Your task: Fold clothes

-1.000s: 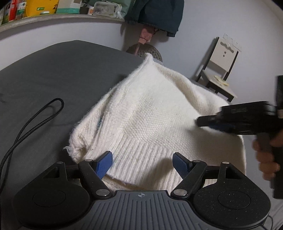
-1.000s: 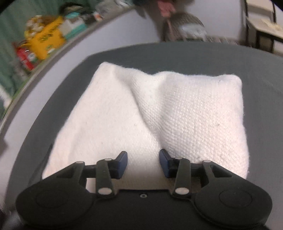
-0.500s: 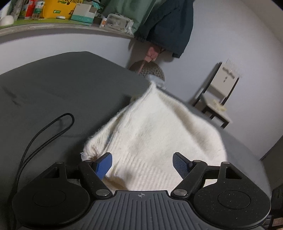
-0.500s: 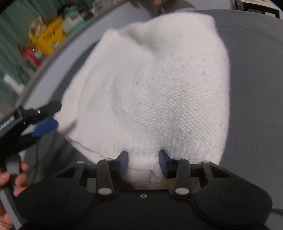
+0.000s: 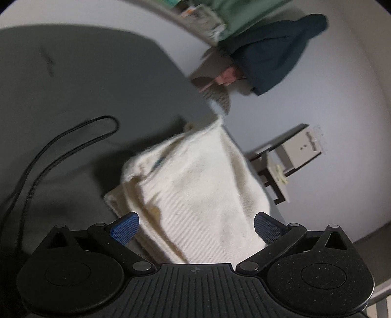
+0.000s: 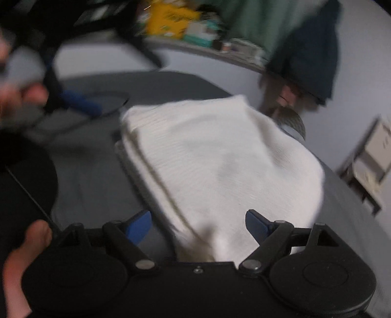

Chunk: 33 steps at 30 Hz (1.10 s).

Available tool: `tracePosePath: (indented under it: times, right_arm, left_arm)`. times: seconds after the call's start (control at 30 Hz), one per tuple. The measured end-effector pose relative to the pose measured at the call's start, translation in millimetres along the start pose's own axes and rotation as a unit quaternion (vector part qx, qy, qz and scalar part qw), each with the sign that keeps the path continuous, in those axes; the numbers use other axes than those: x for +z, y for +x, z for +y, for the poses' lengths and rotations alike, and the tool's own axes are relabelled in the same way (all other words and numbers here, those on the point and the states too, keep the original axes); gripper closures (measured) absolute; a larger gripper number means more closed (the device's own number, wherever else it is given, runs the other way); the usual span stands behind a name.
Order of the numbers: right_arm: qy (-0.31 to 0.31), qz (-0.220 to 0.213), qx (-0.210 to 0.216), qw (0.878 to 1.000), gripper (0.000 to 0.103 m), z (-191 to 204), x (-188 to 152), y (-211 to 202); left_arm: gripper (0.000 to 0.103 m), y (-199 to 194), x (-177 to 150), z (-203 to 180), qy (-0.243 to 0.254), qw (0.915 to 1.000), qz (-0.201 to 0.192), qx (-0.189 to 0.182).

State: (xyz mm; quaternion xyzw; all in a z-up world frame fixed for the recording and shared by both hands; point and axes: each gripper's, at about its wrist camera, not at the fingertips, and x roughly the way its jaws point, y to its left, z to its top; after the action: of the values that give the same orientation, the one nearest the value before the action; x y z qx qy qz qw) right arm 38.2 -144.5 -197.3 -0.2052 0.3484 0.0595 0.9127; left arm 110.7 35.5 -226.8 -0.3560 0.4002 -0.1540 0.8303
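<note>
While both sets of jaws stand wide apart, neither presses on anything. Left gripper (image 5: 194, 227): blue pads at full spread, folded white sweater (image 5: 195, 186) lying between and beyond them, pads clear of the knit on both sides. Right gripper (image 6: 198, 223): jaws opening at this moment, sweater's near end (image 6: 220, 171) between the pads but not pinched; frame blurred w/ motion.

Sweater sits folded into a thick bundle on the dark grey bed (image 5: 85, 85), ribbed hem toward the left wrist cam, layered edges showing on its left side. Its far end reaches near the bed's edge by the wall. A bit of blue shows in the fold, upper left; can't tell what.

Black cord (image 5: 73, 137) loops on the bed left of the sweater, apart from it.

Right wrist view, upper left: the other gripper's blue pad and dark arm, blurred, w/ a hand (image 6: 17, 97) on its handle. A thumb (image 6: 27, 242) shows at lower left.

Beyond bed: pale wall, dark blue garment (image 5: 273, 56) hanging, green cloth above it. Shelf (image 6: 195, 46) w/ a yellow box (image 6: 171, 19) and small items. Small chair (image 5: 290, 156) by the wall, right. Round woven item past the bed's far edge; can't tell what.
</note>
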Motion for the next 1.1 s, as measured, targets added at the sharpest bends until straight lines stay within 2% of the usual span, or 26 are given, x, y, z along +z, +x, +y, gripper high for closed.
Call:
tracePosePath:
  times: [0.13, 0.2, 0.33, 0.5, 0.57, 0.63, 0.73, 0.9, 0.97, 1.03, 1.1]
  right_arm:
    - [-0.044, 0.026, -0.008, 0.999, 0.019, 30.4, 8.5, 33.7]
    - [-0.068, 0.031, -0.021, 0.997, 0.011, 44.5, 10.0, 46.5]
    - [-0.098, 0.021, -0.059, 0.993, 0.005, 61.0, 14.4, 63.6]
    - [-0.109, 0.0, -0.11, 0.988, 0.004, 66.2, 27.1, 89.7]
    - [-0.116, -0.017, -0.122, 0.986, 0.021, 64.9, 30.0, 93.8]
    - [-0.104, -0.034, -0.114, 0.987, 0.043, 57.9, 32.9, 88.9]
    - [-0.047, -0.056, -0.085, 0.994, 0.059, 37.2, 34.9, 75.7]
    - [0.023, -0.079, -0.046, 0.996, 0.063, 7.7, 34.7, 62.4]
    - [0.047, -0.081, -0.035, 0.995, 0.063, -2.7, 35.6, 59.3]
    - [0.07, -0.081, -0.025, 0.994, 0.063, -13.0, 37.7, 58.3]
    - [0.088, -0.077, -0.013, 0.993, 0.063, -21.0, 40.4, 58.4]
  left_arm:
    - [0.0, 13.8, 6.8, 13.0, -0.024, 0.9993, 0.027, 0.013]
    - [0.0, 20.1, 9.8, 21.8, -0.044, 0.9983, 0.037, 0.011]
    - [0.0, 32.2, 15.0, 36.6, -0.077, 0.996, 0.042, 0.017]
    - [0.0, 49.5, 19.1, 50.9, -0.107, 0.9928, 0.052, 0.016]
    - [0.0, 57.3, 19.3, 53.9, -0.114, 0.9919, 0.055, 0.014]
    - [0.0, 64.4, 19.0, 55.8, -0.117, 0.9915, 0.055, 0.012]
    - [0.0, 73.7, 18.9, 56.5, -0.127, 0.9903, 0.057, -0.002]
    - [0.0, 103.5, 25.5, 58.5, -0.141, 0.9851, 0.071, -0.068]
    - [0.0, 117.8, 25.1, 59.1, -0.153, 0.9798, 0.085, -0.097]
    - [0.0, 125.5, 22.0, 58.5, -0.168, 0.9753, 0.09, -0.112]
    - [0.0, 129.7, 18.4, 53.3, -0.17, 0.9749, 0.081, -0.119]
